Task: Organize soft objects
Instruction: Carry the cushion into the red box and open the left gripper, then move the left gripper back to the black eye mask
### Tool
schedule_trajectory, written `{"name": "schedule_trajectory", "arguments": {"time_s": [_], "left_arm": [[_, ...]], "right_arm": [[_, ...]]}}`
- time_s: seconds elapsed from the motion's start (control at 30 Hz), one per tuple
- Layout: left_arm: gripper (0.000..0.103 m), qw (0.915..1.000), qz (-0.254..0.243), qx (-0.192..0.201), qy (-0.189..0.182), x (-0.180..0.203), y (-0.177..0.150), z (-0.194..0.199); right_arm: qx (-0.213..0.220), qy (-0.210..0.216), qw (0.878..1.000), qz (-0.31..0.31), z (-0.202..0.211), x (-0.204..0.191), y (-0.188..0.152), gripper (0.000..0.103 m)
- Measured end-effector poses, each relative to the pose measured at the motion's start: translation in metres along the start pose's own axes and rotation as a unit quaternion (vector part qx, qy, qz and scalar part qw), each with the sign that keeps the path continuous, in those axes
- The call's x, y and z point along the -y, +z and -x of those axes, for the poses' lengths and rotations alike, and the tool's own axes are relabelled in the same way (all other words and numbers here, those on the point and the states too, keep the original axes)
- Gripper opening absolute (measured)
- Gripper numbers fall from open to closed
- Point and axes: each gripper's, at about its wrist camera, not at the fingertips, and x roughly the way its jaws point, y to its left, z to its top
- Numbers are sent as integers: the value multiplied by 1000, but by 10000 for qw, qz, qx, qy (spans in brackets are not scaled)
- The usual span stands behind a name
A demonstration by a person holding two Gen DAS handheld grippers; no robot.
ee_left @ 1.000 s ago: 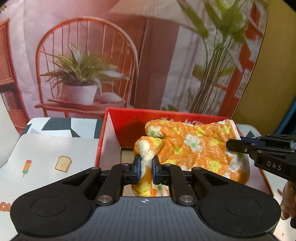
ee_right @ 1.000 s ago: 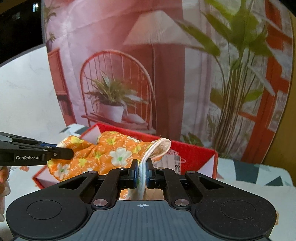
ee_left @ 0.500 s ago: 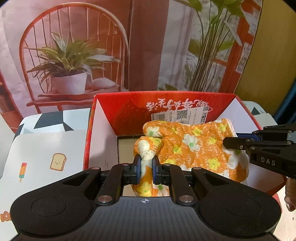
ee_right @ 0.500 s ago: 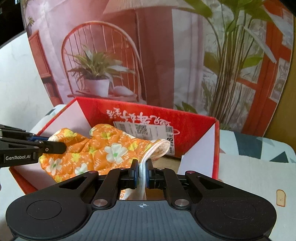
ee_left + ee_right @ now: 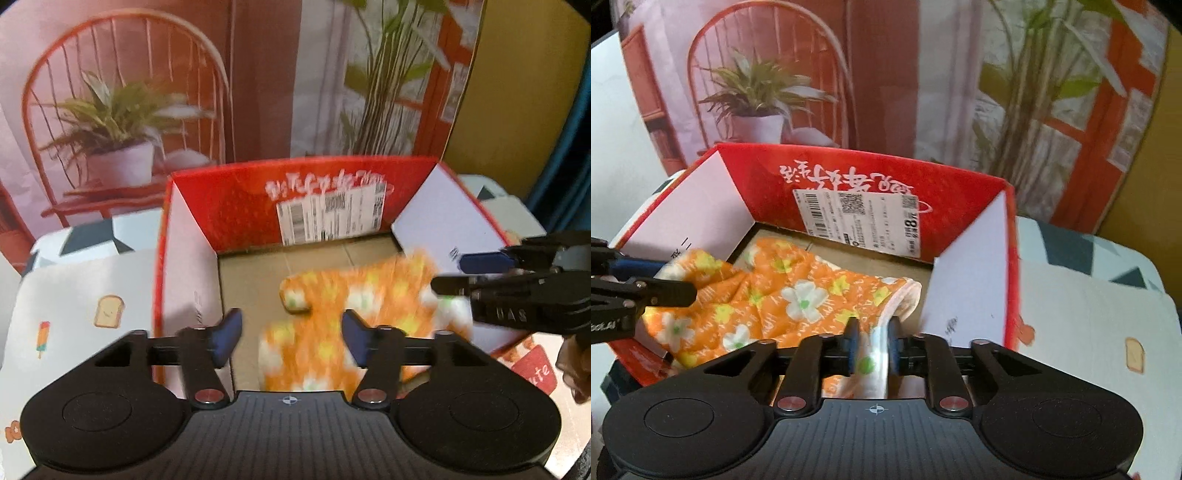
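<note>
An orange oven mitt (image 5: 798,291) with white and yellow flowers lies inside the red cardboard box (image 5: 886,184), centre frame. The left gripper (image 5: 291,332) is spread wide, holding nothing. The right gripper (image 5: 873,341) looks parted around the mitt's white cuff; whether it grips is unclear. If the cuff catches on a finger during withdrawal, the mitt could drag back over the box's near wall.
</note>
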Motion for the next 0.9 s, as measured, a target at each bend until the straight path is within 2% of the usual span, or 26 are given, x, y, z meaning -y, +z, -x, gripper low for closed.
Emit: {"name": "schedule_trajectory", "arguments": {"time_s": [0.03,0.07,0.3,0.4,0.53,0.7,0.9], "left_arm": [[64,10000,-19,72,-3,-1,-1,7],[64,9999,-46,162,-16,-2,-4,16],[64,9968,-90,793,74,-6,-46,72],[64,9961,-50,876,76,-6,-71,86],[63,9966,474,671,-85,-14,-102,91],[59,9930,1084,422,-227,-20,-128,85],[58,9906,1319,99,-362,-11,-154,75]], "right_arm": [[62,-12,10000,-31,7,0,-3,44],[173,2,9998,-63,15,-1,-6,48],[1240,393,9914,-172,83,-5,-44,49],[1573,457,9864,-103,106,-11,-68,51],[1594,596,9852,-211,120,-14,-101,51],[1296,733,9880,-412,121,-18,-137,51],[879,709,9929,-382,110,-30,-176,51]]}}
